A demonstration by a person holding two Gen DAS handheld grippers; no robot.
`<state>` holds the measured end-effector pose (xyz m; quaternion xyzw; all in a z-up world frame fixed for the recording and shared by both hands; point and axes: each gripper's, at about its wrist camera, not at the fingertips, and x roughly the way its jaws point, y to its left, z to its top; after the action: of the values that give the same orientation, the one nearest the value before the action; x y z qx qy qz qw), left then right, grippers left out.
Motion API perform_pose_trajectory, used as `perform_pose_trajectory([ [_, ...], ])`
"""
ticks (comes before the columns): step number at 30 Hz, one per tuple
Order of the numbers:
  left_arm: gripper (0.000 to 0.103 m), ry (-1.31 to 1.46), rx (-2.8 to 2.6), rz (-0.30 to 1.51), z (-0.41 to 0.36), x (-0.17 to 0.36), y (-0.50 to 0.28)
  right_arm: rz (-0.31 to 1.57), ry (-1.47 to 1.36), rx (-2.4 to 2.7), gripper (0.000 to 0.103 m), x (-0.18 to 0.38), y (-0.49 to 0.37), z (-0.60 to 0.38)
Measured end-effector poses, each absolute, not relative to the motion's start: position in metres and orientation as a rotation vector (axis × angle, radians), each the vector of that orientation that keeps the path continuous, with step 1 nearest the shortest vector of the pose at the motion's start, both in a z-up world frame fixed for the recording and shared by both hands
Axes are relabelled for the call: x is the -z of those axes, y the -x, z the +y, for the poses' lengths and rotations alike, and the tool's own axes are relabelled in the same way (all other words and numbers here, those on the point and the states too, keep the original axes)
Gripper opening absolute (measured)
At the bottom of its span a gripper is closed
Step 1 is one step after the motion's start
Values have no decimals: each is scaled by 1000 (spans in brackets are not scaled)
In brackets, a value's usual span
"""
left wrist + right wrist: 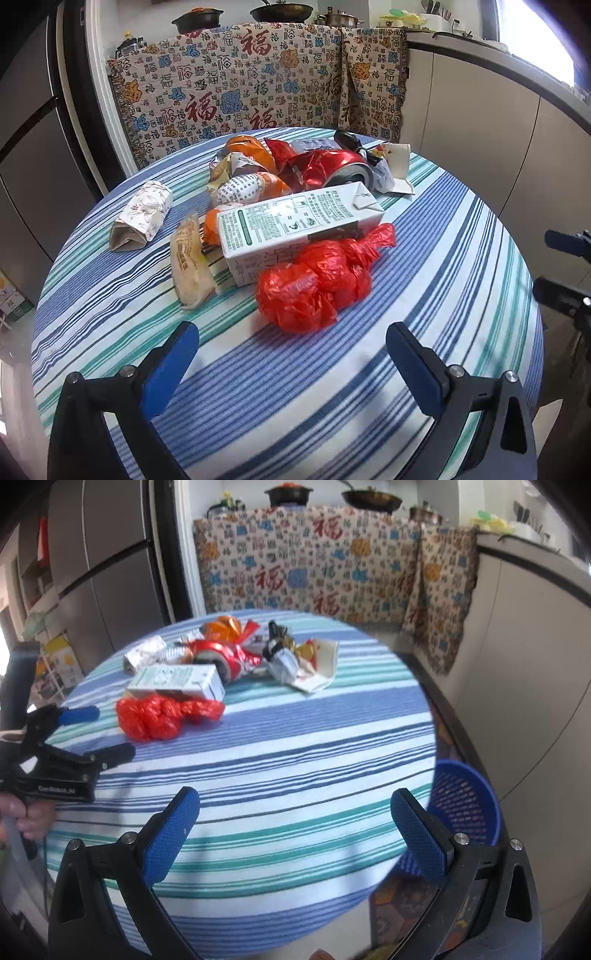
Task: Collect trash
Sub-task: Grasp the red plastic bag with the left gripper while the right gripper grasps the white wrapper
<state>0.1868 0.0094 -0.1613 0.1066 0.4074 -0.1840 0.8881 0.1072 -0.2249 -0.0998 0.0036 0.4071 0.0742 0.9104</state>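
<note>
Claws (291, 345) wide, blue basket (469, 805) apart.

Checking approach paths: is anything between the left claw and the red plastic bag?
Nothing visible. The left claw is open, with only bare striped tablecloth before the red plastic bag. The milk carton lies behind the bag.

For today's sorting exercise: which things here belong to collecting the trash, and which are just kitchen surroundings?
Belongs to the job:
red plastic bag
milk carton
crushed red can
crumpled wrappers
blue mesh basket
left gripper and right gripper, both jaws open

Just surroundings:
striped tablecloth
patterned cloth
pans
</note>
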Motion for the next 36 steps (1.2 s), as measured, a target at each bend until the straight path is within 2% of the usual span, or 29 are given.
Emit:
perform_pose_trajectory([
  [7,103,-235,509,848,3,170,-222,990,-1,-196,103,150,-163,-218],
  [14,101,-233,634,851,1,164,-232,956,52,-194,103,155,-164,-223],
  [16,86,-243,654,851,-1,162,-229,959,53,-193,103,155,-164,-225],
  [18,60,-252,668,866,-3,163,-224,962,54,-193,103,154,-164,-226],
  [20,46,-238,692,884,-2,163,-216,963,55,-193,103,154,-164,-228],
  [21,44,-238,693,890,-2,163,-210,963,57,-193,103,154,-164,-228],
  [26,44,-236,654,919,4,158,-168,958,58,-196,103,154,-162,-232],
  [28,48,-237,677,918,3,156,-151,950,59,-197,103,154,-160,-232],
  [30,62,-263,683,894,-2,153,-142,944,58,-195,103,154,-159,-233],
  [32,72,-288,676,856,-8,150,-142,940,56,-191,103,154,-158,-233],
  [36,72,-277,686,869,-14,154,-156,941,57,-188,103,154,-158,-232],
])
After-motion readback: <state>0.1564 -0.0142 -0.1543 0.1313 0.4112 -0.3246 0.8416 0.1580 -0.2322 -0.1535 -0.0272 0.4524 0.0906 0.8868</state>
